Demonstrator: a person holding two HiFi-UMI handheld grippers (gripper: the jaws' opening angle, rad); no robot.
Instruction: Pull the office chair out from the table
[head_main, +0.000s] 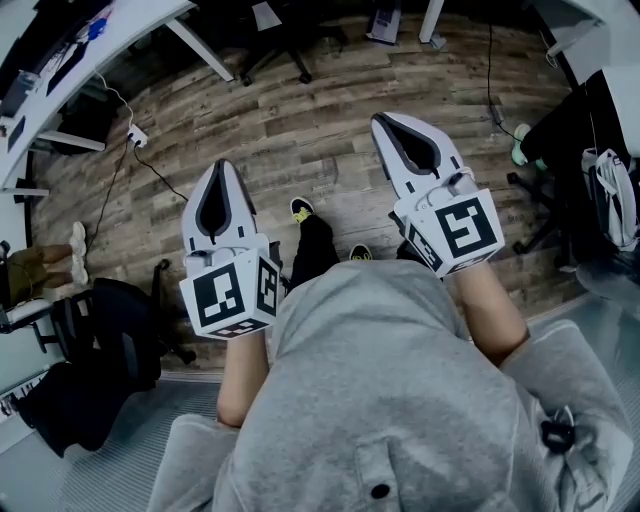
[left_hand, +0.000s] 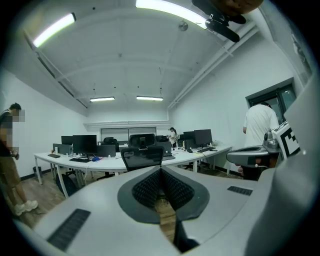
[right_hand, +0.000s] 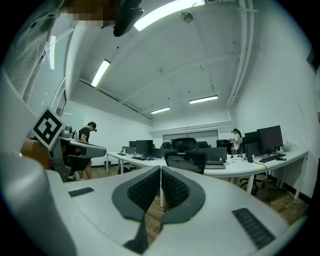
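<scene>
A black mesh-backed office chair (left_hand: 142, 156) stands tucked against a long white curved table (left_hand: 107, 163), some way ahead of both grippers. In the right gripper view the same chair (right_hand: 186, 161) sits just right of the jaw tips, in front of the table (right_hand: 260, 165). In the head view its black star base (head_main: 275, 55) shows at the top edge. My left gripper (head_main: 222, 172) and right gripper (head_main: 385, 122) are held level over the wood floor, side by side and apart from the chair. Both are shut, pads meeting with nothing between them (left_hand: 160, 171) (right_hand: 160, 170).
Monitors (left_hand: 84, 144) and keyboards line the table. One person (left_hand: 7, 155) stands at the left, another in a white shirt (left_hand: 260, 125) at the right, a third (left_hand: 173, 136) far back. Another black chair (head_main: 100, 340) is at my lower left; a power strip (head_main: 137, 135) lies on the floor.
</scene>
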